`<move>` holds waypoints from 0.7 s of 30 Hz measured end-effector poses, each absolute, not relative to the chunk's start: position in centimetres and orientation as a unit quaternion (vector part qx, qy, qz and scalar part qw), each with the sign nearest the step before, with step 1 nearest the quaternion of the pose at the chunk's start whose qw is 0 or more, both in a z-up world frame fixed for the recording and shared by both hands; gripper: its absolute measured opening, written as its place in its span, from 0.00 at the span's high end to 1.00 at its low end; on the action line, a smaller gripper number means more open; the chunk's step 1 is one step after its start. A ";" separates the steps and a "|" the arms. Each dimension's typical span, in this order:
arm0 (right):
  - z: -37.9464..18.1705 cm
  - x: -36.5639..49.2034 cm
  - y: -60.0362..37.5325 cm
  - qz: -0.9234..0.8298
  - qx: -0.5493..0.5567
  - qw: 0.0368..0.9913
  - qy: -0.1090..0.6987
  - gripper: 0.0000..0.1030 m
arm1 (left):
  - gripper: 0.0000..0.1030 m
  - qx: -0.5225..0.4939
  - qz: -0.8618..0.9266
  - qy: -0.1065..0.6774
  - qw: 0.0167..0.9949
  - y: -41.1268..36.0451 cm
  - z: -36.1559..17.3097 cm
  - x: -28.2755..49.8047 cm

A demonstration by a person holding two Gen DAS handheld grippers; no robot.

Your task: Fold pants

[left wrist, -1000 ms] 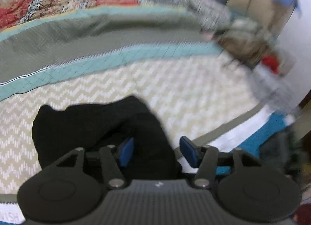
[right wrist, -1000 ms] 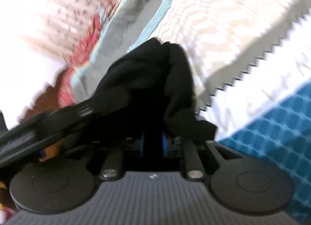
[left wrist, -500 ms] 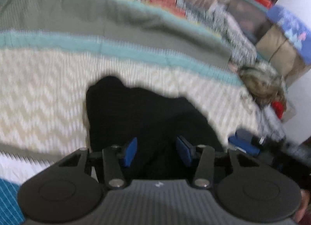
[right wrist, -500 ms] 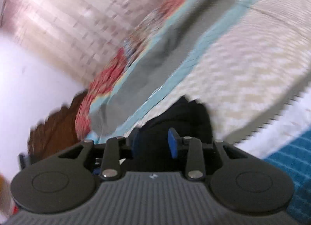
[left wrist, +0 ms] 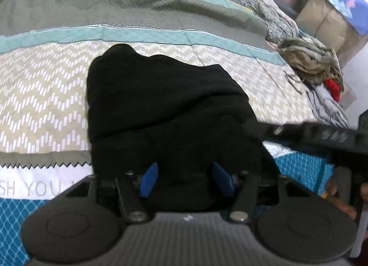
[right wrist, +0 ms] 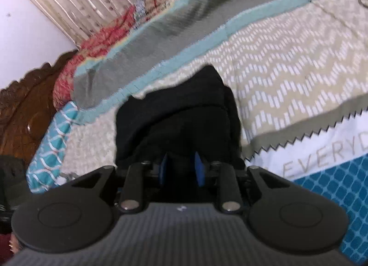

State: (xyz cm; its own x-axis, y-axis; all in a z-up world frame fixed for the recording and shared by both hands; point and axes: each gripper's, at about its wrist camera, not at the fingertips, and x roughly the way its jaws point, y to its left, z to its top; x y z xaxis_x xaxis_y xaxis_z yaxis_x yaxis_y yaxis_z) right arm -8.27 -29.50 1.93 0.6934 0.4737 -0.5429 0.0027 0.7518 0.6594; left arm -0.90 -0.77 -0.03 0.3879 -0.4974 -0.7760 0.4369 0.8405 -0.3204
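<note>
The black pants (left wrist: 161,105) lie folded in a thick bundle on the patterned bedspread (left wrist: 41,96). My left gripper (left wrist: 186,177) is open, its blue pads (left wrist: 149,178) spread over the near edge of the bundle. In the right wrist view the same pants (right wrist: 179,116) lie just ahead of my right gripper (right wrist: 180,170), which is open with its blue pads (right wrist: 199,169) apart over the cloth. The right gripper's black body (left wrist: 322,137) shows at the right of the left wrist view.
A crumpled pile of clothes (left wrist: 312,63) lies at the bed's far right, boxes (left wrist: 329,20) behind it. A wooden headboard (right wrist: 30,105) and curtain (right wrist: 92,1) stand at the left of the right wrist view.
The right gripper was shut on the pants one second ago and has since opened. The left gripper has swung over the folded bundle, which now lies flat on the bed.
</note>
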 end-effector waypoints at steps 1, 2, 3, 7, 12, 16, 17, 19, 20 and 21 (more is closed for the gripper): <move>2.6 -7.9 -29.7 0.139 0.328 0.863 0.357 0.70 | 0.47 -0.035 -0.280 0.482 0.830 -0.7 -0.2 -0.7; 2.8 -7.3 -29.8 0.142 0.333 0.863 0.353 0.70 | 0.47 -0.036 -0.279 0.487 0.827 -0.8 -0.5 -0.7; 2.7 -6.3 -29.9 0.143 0.339 0.859 0.356 0.70 | 0.47 -0.034 -0.277 0.488 0.827 -0.9 -0.7 -0.8; -0.6 -0.7 -29.0 0.099 0.324 0.837 0.429 0.74 | 0.47 -0.017 -0.272 0.481 0.834 -1.8 -0.9 -1.1; -3.3 4.4 -29.0 0.062 0.343 0.825 0.446 0.94 | 0.46 0.000 -0.264 0.479 0.837 -3.0 -0.8 -1.3; -3.1 4.6 -29.3 0.057 0.337 0.829 0.443 1.00 | 0.46 0.030 -0.273 0.471 0.838 -3.4 -0.1 -2.0; -2.8 3.9 -29.6 0.064 0.342 0.828 0.441 0.96 | 0.46 0.025 -0.281 0.472 0.835 -3.1 0.3 -2.0; -1.9 1.7 -30.4 0.084 0.352 0.829 0.427 0.88 | 0.43 -0.001 -0.293 0.465 0.835 -1.3 1.5 -1.7; -1.3 0.1 -30.8 0.094 0.356 0.833 0.413 0.77 | 0.41 -0.017 -0.294 0.456 0.840 -0.1 2.1 -1.6; -0.7 -1.6 -31.1 0.099 0.358 0.839 0.397 0.68 | 0.35 -0.035 -0.290 0.444 0.847 1.4 2.8 -1.3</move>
State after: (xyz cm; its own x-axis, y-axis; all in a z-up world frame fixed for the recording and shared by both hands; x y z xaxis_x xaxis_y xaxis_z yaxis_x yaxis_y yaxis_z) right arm -1.60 -31.11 -0.66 0.6650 0.4508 -0.5954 0.1181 0.7238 0.6799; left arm -1.29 1.41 2.80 0.4375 -0.5231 -0.7315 0.4602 0.8291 -0.3176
